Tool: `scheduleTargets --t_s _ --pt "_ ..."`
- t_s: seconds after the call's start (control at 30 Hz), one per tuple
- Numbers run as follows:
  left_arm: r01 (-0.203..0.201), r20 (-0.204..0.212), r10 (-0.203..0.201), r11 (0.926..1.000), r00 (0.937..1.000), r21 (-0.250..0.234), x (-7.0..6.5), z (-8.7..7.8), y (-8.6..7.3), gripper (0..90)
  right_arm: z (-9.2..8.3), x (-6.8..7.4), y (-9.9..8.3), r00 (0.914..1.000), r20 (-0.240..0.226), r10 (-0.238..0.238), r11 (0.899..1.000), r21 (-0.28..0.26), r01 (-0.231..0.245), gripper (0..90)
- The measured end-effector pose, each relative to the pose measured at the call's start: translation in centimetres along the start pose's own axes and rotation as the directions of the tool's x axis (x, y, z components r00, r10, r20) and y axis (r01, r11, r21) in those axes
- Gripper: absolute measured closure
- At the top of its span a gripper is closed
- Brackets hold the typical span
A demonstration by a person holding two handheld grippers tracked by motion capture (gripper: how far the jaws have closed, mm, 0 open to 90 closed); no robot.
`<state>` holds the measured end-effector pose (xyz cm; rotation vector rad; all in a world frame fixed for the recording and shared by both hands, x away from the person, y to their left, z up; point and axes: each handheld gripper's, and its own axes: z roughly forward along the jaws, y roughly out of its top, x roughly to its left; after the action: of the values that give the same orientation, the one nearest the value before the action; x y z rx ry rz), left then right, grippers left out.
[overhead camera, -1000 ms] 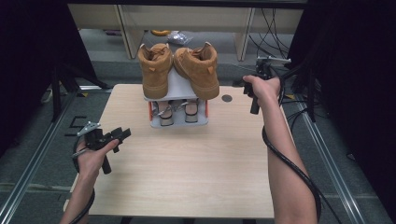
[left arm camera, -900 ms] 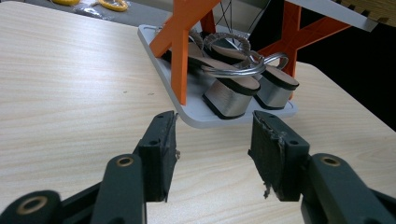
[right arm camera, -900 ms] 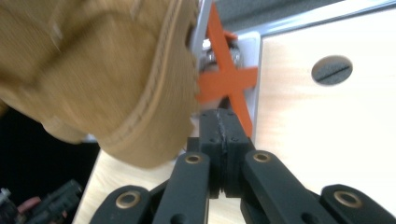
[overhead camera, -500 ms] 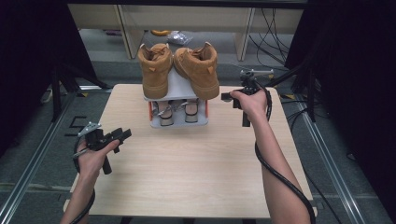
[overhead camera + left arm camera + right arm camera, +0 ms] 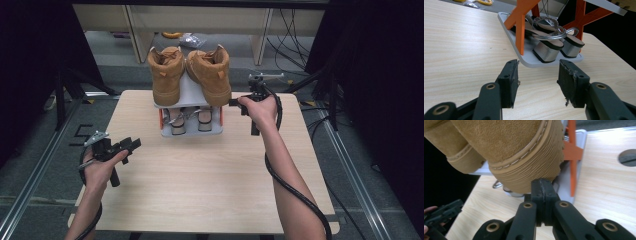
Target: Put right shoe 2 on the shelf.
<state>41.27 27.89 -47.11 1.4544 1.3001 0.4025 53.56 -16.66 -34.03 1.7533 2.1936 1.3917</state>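
Two tan suede boots stand toes toward me on the top shelf of a small rack (image 5: pixel 190 92), the left boot (image 5: pixel 165 75) beside the right boot (image 5: pixel 210 72). A pair of silver-heeled sandals (image 5: pixel 187 119) sits on the lower shelf; the left gripper view shows the sandals (image 5: pixel 547 48) closer. My right gripper (image 5: pixel 233 102) is at the right boot's toe. It is shut with nothing between the jaws, and the right gripper (image 5: pixel 543 185) has its tips just under the ribbed sole (image 5: pixel 529 170). My left gripper (image 5: pixel 132 144) hovers open over the table's left part, and the left gripper (image 5: pixel 537 75) points at the rack.
The rack has orange supports (image 5: pixel 520 25) and a grey base plate (image 5: pixel 529 61) near the far edge of the wooden table (image 5: pixel 210 180). A cable hole (image 5: pixel 627 157) lies to the right of the rack. Shelving and cables (image 5: pixel 295 30) stand behind the table.
My right gripper has moved left, from the table's far right edge to the right boot's toe. The left gripper has hardly moved.
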Motion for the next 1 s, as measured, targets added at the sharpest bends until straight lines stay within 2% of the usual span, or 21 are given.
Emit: scheduleTargets --t_s 0.47,0.53,0.63,0.67,0.7,0.77,0.93,0.97,1.0 --pt "0.003 0.002 -0.003 1.0000 1.0000 -0.002 0.0 -0.1 0.0 49.8 2.6 2.1 0.6 0.9998 -0.018 -0.009 1.000 0.010 0.009 90.0" --pt "0.005 0.000 -0.005 1.0000 1.0000 -0.003 0.1 0.0 0.0 49.7 2.9 2.4 0.5 0.9998 -0.019 0.002 1.000 0.020 -0.001 90.0" --pt "0.004 0.001 -0.004 1.0000 1.0000 -0.003 0.1 -0.1 0.0 49.8 3.3 2.2 0.5 0.9994 -0.026 -0.022 1.000 0.012 0.022 90.0" --pt "0.004 0.001 -0.004 1.0000 1.0000 -0.004 0.1 -0.1 0.0 49.8 3.3 2.3 0.5 0.9996 -0.027 0.002 1.000 0.019 -0.002 90.0" --pt "0.004 0.001 -0.004 1.0000 1.0000 -0.004 0.1 0.0 0.0 49.8 3.4 2.3 0.6 0.9996 -0.027 -0.008 1.000 0.015 0.009 90.0" --pt "0.005 0.000 -0.005 1.0000 1.0000 -0.003 0.1 0.0 0.0 49.8 3.5 2.6 0.6 0.9998 -0.018 0.001 1.000 0.024 -0.001 90.0" --pt "0.002 0.002 -0.002 1.0000 1.0000 -0.005 0.2 -0.1 0.0 49.7 3.6 2.5 0.4 0.9993 -0.037 -0.008 1.000 0.005 0.008 88.4" --pt "0.001 0.001 -0.001 1.0000 1.0000 -0.004 0.2 -0.1 0.0 49.7 3.5 2.4 0.4 0.9993 -0.036 -0.014 1.000 -0.004 0.014 87.4" --pt "0.001 0.002 -0.001 1.0000 1.0000 -0.006 0.2 -0.1 0.0 49.7 3.2 2.4 0.4 0.9995 -0.015 -0.026 1.000 -0.011 0.026 86.2"
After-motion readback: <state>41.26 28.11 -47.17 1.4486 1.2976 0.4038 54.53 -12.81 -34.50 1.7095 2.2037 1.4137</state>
